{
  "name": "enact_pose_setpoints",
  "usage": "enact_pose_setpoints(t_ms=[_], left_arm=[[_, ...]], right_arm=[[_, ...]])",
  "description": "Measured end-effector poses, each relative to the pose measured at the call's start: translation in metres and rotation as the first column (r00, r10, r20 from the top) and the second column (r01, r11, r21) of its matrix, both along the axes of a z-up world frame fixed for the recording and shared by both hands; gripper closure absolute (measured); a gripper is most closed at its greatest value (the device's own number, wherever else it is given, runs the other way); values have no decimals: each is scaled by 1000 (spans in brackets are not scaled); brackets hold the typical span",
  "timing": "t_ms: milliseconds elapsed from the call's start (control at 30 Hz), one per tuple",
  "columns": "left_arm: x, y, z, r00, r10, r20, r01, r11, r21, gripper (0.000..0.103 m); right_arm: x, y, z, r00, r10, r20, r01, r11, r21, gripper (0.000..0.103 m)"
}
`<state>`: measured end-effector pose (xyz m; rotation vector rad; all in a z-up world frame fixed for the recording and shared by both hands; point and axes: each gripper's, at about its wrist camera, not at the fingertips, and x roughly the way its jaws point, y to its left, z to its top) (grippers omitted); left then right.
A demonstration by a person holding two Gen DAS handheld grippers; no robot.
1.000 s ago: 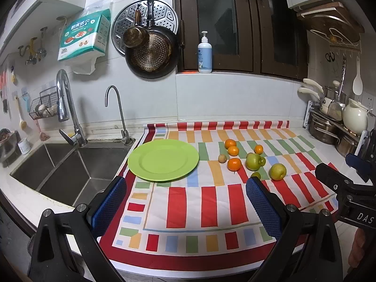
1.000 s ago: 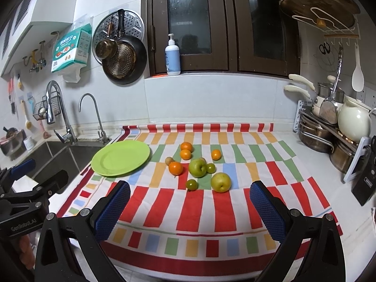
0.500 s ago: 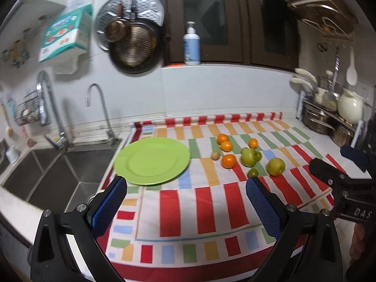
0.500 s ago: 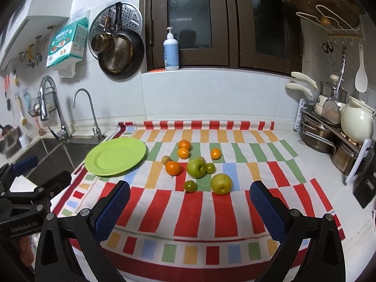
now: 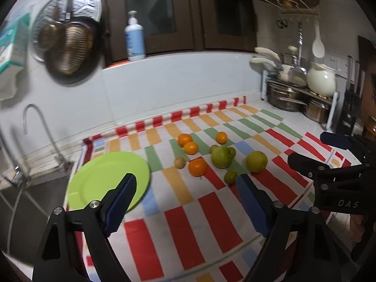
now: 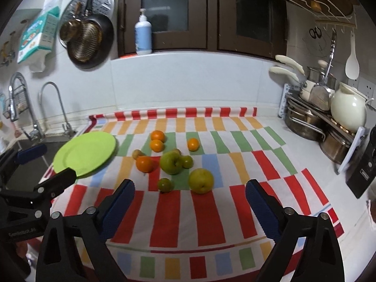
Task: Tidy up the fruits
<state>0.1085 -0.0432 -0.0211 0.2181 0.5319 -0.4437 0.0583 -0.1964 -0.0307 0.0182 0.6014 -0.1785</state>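
Several fruits lie loose on the striped cloth (image 6: 206, 213): oranges (image 6: 144, 164), a big green apple (image 6: 171, 163), a yellow-green fruit (image 6: 201, 180) and small green ones (image 6: 164, 185). An empty green plate (image 6: 84, 152) lies to their left. My right gripper (image 6: 189, 188) hovers in front of the fruits, its jaws closing with nothing between them. My left gripper (image 5: 186, 178) hangs near the plate (image 5: 103, 181) and the front orange (image 5: 197, 166), its jaws also closing on nothing. Each gripper shows in the other's view: right gripper (image 5: 329, 164), left gripper (image 6: 47, 171).
A sink (image 6: 28, 164) with two faucets (image 6: 50, 103) lies left of the cloth. A rack of steel pots (image 6: 305, 119) and a white kettle (image 6: 347, 110) stand at the right, with a black knife block (image 6: 364, 171) nearer. Pans (image 6: 87, 40) hang on the wall.
Both grippers have come forward and down toward the fruits, which now look larger. The left view has swung right and rolled. Both pairs of jaws stand narrower than before.
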Motion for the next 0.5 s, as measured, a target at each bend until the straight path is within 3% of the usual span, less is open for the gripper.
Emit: enact_pose_setpoints(t_ms=[267, 500], left_arm=[[32, -34, -27, 993, -78, -90, 81, 996, 32, 35], [53, -63, -52, 983, -95, -160, 103, 994, 42, 43]], right_arm=[[27, -14, -16, 999, 1, -33, -2, 1000, -13, 18], [64, -38, -42, 987, 120, -108, -117, 992, 41, 27]])
